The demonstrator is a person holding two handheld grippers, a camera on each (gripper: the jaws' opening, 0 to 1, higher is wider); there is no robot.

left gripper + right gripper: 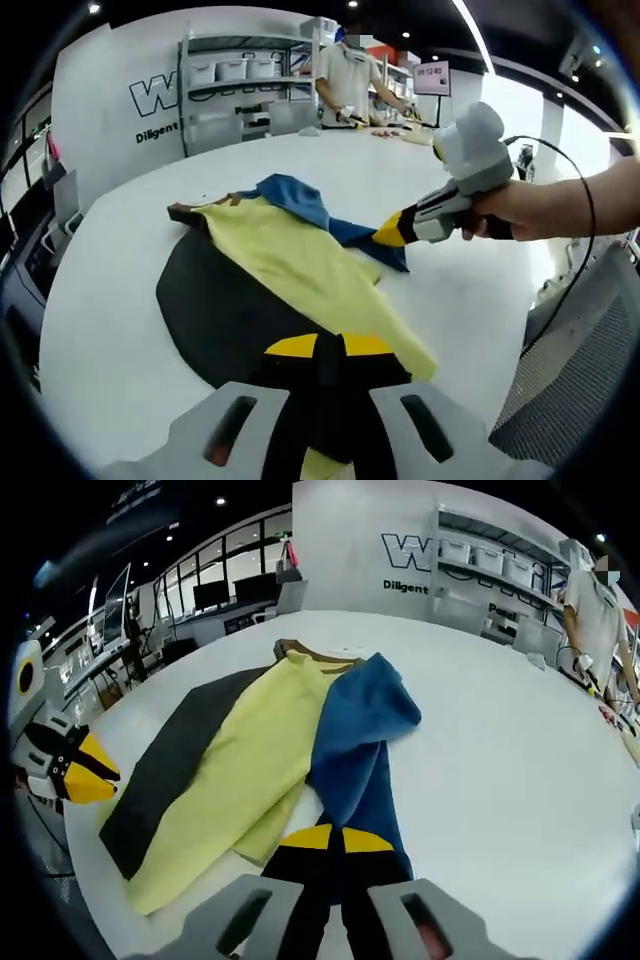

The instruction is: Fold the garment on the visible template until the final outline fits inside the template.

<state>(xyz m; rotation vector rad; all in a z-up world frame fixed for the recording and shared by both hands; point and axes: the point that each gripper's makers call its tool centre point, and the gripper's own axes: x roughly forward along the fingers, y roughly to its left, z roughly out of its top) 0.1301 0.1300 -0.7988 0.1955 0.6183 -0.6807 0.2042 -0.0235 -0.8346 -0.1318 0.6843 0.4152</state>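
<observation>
White table (120,330) carries everything; a person works at its far end. On it lies a dark template (215,310), a flat sheet with a rounded edge in the left gripper view and a long dark strip in the right gripper view.

Garment (300,265) lies partly over the template: a yellow body with a brown collar at the far end, and a blue part (365,730) bunched and folded along one side. The yellow cloth spills past the template's edge onto bare table. The blue part trails off the template side, toward the right gripper.

Left gripper (330,347): yellow-tipped jaws pressed together on the near hem of the yellow cloth, which runs down between them.

Right gripper (337,838): jaws closed together, pinching the near end of the blue part. From the left gripper view it (390,232) comes in held by a hand (505,212), tip on the blue cloth.
</observation>
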